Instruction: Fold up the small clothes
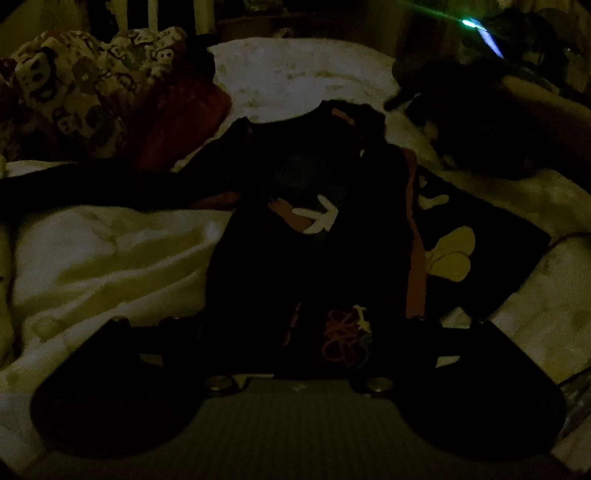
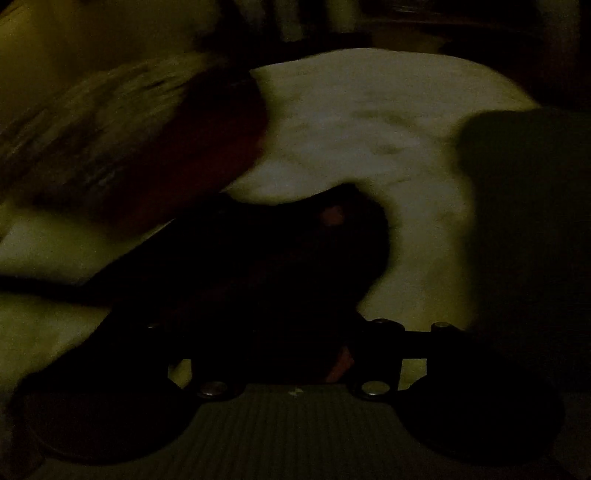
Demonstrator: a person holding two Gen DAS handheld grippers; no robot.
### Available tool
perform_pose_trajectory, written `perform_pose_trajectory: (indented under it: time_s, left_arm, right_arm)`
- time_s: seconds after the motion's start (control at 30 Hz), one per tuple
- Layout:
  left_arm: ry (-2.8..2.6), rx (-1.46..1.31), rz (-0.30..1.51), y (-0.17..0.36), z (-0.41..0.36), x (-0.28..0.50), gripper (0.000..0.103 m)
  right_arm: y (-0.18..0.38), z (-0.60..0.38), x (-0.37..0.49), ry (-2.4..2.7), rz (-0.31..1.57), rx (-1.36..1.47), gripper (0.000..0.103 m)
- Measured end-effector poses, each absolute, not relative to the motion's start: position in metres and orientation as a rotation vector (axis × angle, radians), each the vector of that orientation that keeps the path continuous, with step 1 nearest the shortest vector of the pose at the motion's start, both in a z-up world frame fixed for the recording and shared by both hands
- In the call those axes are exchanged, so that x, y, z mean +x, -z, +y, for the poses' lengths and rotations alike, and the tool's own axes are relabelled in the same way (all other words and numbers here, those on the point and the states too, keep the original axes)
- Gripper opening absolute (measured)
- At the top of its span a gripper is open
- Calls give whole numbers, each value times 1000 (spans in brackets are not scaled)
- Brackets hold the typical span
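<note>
The room is very dim. At far left in the left wrist view, a patterned cushion (image 1: 85, 85) leans against a dark red pillow (image 1: 184, 122), both on a pale sheet (image 1: 110, 251) that covers the bed. A dark sleeve of the garment (image 1: 314, 221) runs left across the sheet; the garment's body lies in the middle, with a white cartoon hand printed on it and a pink looped scribble near its lower edge. Just right of it lies a dark cloth with yellow shapes (image 1: 480, 240), partly under the garment. Beyond that, at upper right, a dark blurred mass (image 1: 480, 122) blocks the sheet, and a green light (image 1: 469, 24) glows behind.

The left gripper (image 1: 295, 325) hangs over the garment's lower edge, jaws spread wide, nothing pinched.

The right wrist view is blurred. The right gripper (image 2: 295, 332) also stands with jaws spread above the garment (image 2: 277, 258), gripping nothing. A dark shape (image 2: 524, 203) hides the sheet (image 2: 369, 129) at right.
</note>
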State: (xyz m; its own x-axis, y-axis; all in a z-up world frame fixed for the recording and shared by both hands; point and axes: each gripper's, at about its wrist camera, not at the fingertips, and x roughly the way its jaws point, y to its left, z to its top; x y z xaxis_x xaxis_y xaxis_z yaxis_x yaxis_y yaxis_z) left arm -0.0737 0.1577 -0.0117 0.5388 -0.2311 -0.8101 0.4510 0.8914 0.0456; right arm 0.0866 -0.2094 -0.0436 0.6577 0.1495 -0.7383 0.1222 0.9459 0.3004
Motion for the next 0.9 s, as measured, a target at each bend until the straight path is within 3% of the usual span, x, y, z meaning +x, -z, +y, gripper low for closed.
perform_pose_trajectory:
  time_s: [0.07, 0.13, 0.2, 0.23, 0.27, 0.3, 0.33, 0.5, 0.63, 0.8, 0.87, 0.9]
  left_arm:
    - [420, 264, 930, 15, 157, -72, 82]
    - [446, 264, 944, 18, 154, -71, 70]
    - [468, 266, 963, 22, 152, -70, 59]
    - [482, 273, 967, 23, 150, -70, 52]
    - [491, 279, 968, 24, 149, -70, 50]
    - [499, 284, 970, 25, 148, -69, 44]
    - [503, 284, 975, 26, 147, -68, 39]
    - [515, 291, 955, 13, 144, -59, 21]
    - [523, 325, 885, -6, 132, -47, 21]
    - [442, 316, 881, 0, 125, -21, 21]
    - [425, 286, 889, 2, 128, -18, 30]
    - [412, 283, 892, 3, 131, -19, 48]
  right_arm:
    - [56, -224, 115, 56, 885, 395, 87]
    - [71, -228, 139, 75, 927, 410, 86]
    - [89, -222, 157, 104, 995, 415, 76]
    - [92, -216, 165, 129, 1014, 376, 66]
    - [96, -212, 167, 141, 1024, 336, 43]
    - [98, -210, 169, 121, 1018, 329, 29]
    - [99, -209, 170, 67, 1004, 356, 5]
    - [75, -205, 169, 80, 955, 90, 3]
    - [52, -214, 189, 194, 948, -172, 3]
    - [60, -229, 213, 215, 992, -142, 3]
    - [71, -221, 219, 223, 996, -151, 3]
    - [76, -218, 222, 230, 1000, -165, 3]
